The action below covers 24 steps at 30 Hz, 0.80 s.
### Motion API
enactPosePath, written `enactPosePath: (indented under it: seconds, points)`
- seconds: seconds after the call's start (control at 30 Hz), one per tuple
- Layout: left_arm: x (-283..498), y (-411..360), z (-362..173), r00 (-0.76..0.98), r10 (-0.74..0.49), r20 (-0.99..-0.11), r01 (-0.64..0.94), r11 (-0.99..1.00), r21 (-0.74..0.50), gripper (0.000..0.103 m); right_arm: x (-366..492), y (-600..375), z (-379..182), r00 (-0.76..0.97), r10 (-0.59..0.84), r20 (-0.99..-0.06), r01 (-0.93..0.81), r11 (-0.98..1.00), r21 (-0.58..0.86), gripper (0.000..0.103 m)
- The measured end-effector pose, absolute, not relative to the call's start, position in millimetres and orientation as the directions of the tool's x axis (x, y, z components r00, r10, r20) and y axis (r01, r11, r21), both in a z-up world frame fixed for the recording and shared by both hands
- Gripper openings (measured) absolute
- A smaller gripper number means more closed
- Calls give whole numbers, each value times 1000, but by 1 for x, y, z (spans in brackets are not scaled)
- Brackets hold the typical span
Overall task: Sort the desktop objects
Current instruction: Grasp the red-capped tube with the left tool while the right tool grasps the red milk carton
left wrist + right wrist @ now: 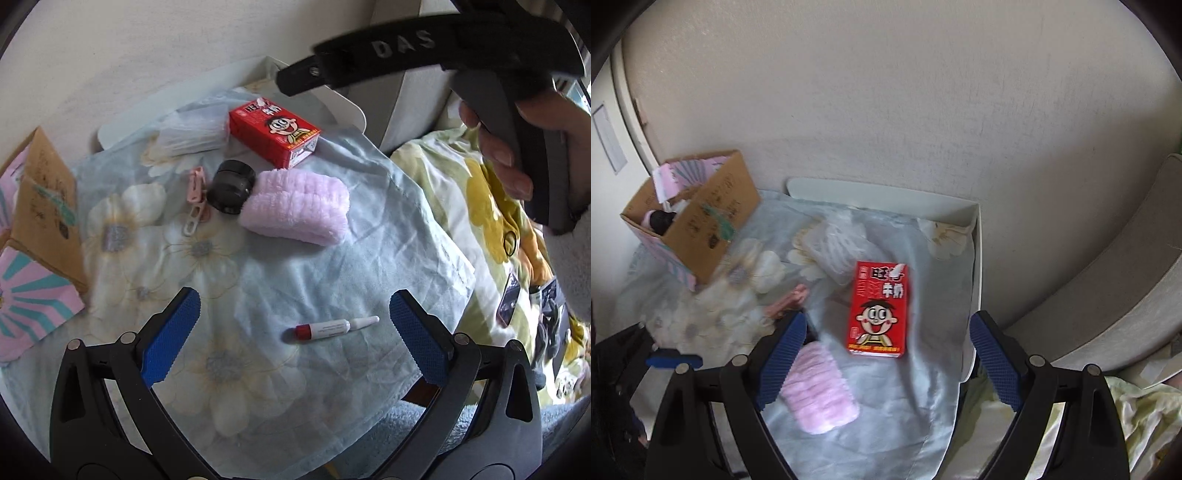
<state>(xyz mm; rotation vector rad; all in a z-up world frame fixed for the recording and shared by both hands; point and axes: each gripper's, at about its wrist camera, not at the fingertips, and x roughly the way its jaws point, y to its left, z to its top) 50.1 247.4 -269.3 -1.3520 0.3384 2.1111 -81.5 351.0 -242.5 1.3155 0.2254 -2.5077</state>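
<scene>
Desktop objects lie loose on a pale blue flowered cloth [332,258], and counting them gives one of nearly each. Ahead of the left gripper [295,332], whose blue-padded jaws stand wide apart with nothing clamped, one small white tube with a red cap [334,328] lies on the cloth just between the fingertips, touched by neither. Farther ahead sits one folded lilac towel [295,206], with one black round jar [231,186] touching its left end and two clips [195,197], one pink and one white, just left of the jar. Beyond those lie one red carton [275,134], printed with a cartoon face and Chinese characters too small to read surely, and one clear plastic bag [188,136] to its left. One cardboard box [48,214], pink-striped outside, stands at the far left of the cloth; its scribbled marks cannot be read. The right gripper [888,343] also hangs with its jaws spread and empty, the same red carton [878,310] lying between and just ahead of its fingertips, the lilac towel [820,391] under its left finger. In the left wrist view a hand [517,155] holds that tool's handle, and the arm carries the raised letters "DAS" [402,42].
</scene>
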Motion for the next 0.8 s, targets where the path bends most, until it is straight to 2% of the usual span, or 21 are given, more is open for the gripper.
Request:
enactPosePath:
  seconds: [0.23, 0.5, 0.67, 0.73, 0.8]
  points:
    - [4, 238, -260, -384, 317, -867, -527, -846, -76, 102, -100, 354, -254, -512, -184, -839, 329, -944, 7, 89]
    - [-42, 216, -254, -363, 370, -855, -436, -878, -195, 102, -108, 349, -262, -496, -196, -846, 369, -929, -1, 88]
    - [-5, 233, -261, -319, 395, -861, -559, -813, -166, 102, -113, 348, -266, -484, -202, -851, 374, -927, 7, 88]
    - [19, 245, -268, -296, 379, -877, -640, -760, -112, 100, -114, 349, -266, -480, -216, -850, 377, -926, 23, 88]
    - [39, 254, -274, -268, 370, -890, -710, -700, -77, 94, -115, 349, -267, -475, -228, -850, 384, -923, 34, 88]
